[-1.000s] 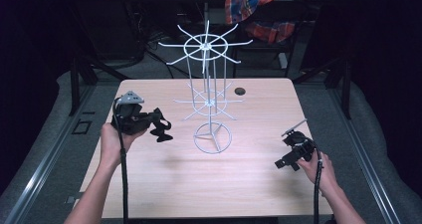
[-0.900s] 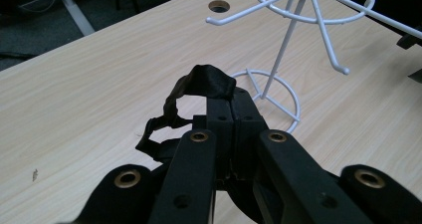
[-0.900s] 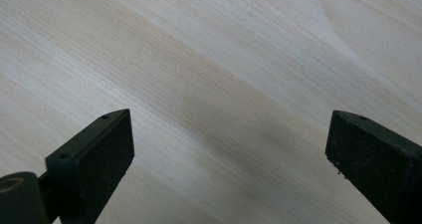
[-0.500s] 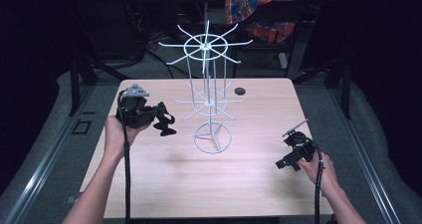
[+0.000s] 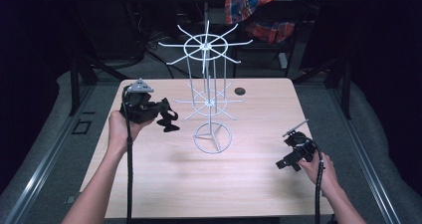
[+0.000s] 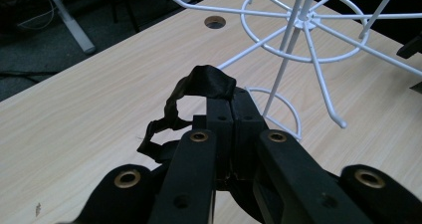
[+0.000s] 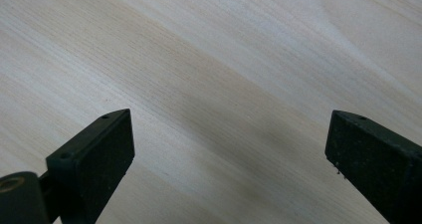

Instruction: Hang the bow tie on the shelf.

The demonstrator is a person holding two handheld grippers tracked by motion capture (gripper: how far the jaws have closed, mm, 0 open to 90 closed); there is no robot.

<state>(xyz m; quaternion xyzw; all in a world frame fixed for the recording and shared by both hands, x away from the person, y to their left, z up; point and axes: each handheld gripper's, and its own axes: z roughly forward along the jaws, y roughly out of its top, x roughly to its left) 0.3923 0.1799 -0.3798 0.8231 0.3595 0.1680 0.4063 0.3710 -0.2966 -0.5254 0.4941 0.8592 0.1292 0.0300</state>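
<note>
The left gripper (image 6: 231,97) has its jaws pressed together on a black fabric loop (image 6: 186,104), which hangs to one side above the light wooden table (image 5: 164,184), just left of the white wire hook stand (image 5: 209,102). The right gripper (image 7: 229,159) has its jaws wide apart over bare tabletop, well apart from the stand near the table's right edge.

White wire rack (image 5: 208,97), black band (image 6: 191,102), pale wood-grain table (image 5: 259,184).

The black band's (image 6: 199,92) lower loop hides behind the left gripper's (image 6: 230,107) jaws.
</note>
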